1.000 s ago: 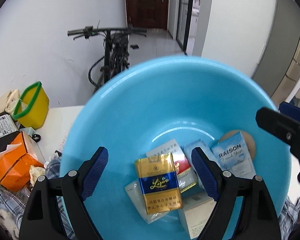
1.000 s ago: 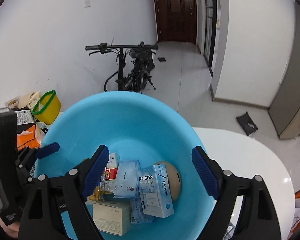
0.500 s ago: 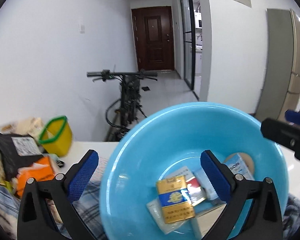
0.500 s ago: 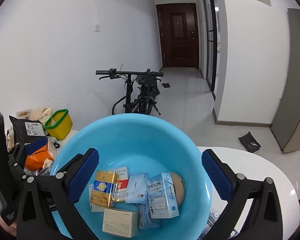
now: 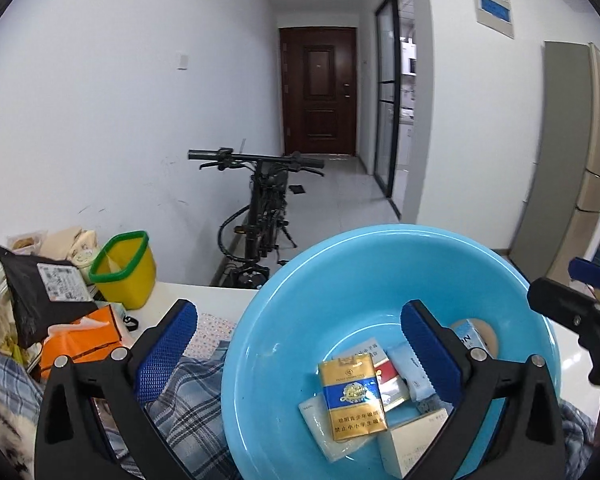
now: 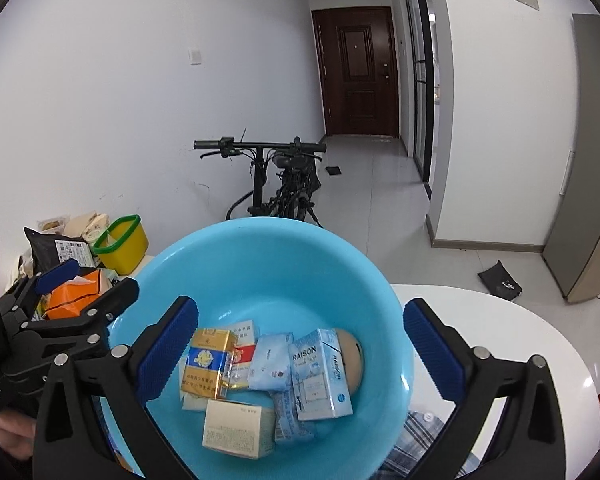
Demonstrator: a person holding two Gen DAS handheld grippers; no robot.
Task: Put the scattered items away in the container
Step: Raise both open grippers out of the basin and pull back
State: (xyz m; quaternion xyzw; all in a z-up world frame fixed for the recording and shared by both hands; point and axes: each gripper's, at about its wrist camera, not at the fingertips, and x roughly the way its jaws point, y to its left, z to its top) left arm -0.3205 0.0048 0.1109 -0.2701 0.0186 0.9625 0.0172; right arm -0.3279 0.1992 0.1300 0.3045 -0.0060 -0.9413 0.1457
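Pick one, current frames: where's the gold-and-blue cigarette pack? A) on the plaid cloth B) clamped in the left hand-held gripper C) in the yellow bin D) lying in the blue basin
D: the gold-and-blue cigarette pack lies loose in the blue basin among the other packets, and both the left hand-held gripper and the right hand-held gripper are open with nothing between their pads.

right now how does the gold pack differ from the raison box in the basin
The gold pack is gold with a blue band; the raison box is pale blue and white. The gold pack lies toward the left of the blue basin, the raison box to the right, against a tan round object. Both lie flat among the other packets.
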